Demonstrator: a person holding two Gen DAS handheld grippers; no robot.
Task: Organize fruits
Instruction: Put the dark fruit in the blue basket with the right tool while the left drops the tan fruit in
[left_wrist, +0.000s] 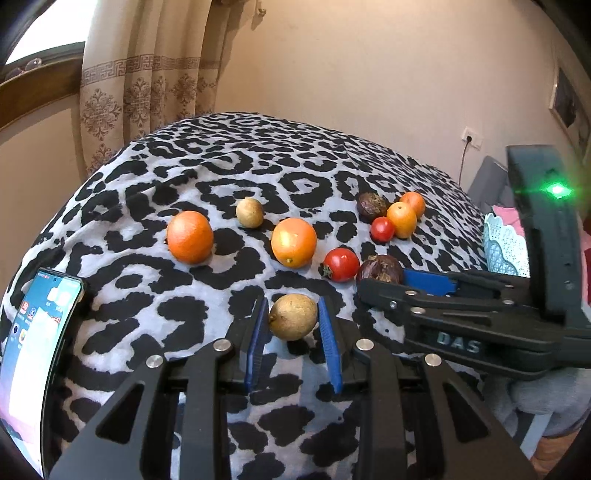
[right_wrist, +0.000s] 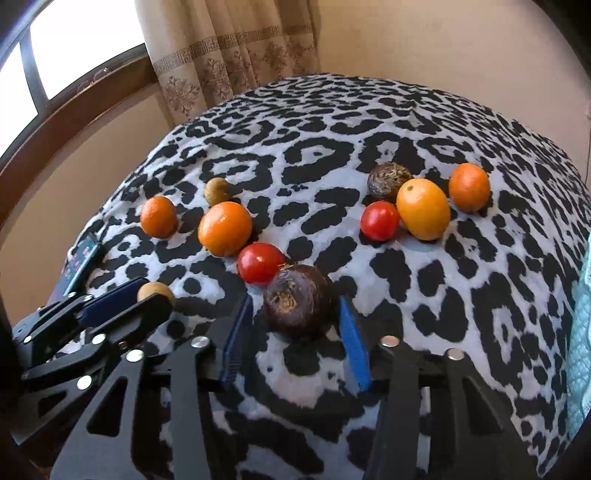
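Leopard-print cloth (left_wrist: 221, 155) by curtain (left_wrist: 147, 85), left gripper (left_wrist: 293, 321) pinching longan (left_wrist: 293, 316), right gripper (right_wrist: 301, 317) spread around dark fruit (right_wrist: 299, 300)

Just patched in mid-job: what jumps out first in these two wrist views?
Bright fruit scattered over a black-and-white leopard-print cloth. In the left wrist view the left gripper is closed on a tan round fruit near the cloth's front edge. Beside it, the right gripper straddles a dark purple fruit, its blue pads not visibly pressing, with a red tomato touching that fruit just behind.

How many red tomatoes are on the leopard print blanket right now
2. One tomato touches the dark fruit between the right tongs; the other tomato sits farther back beside a yellow-orange fruit. None looks hidden.
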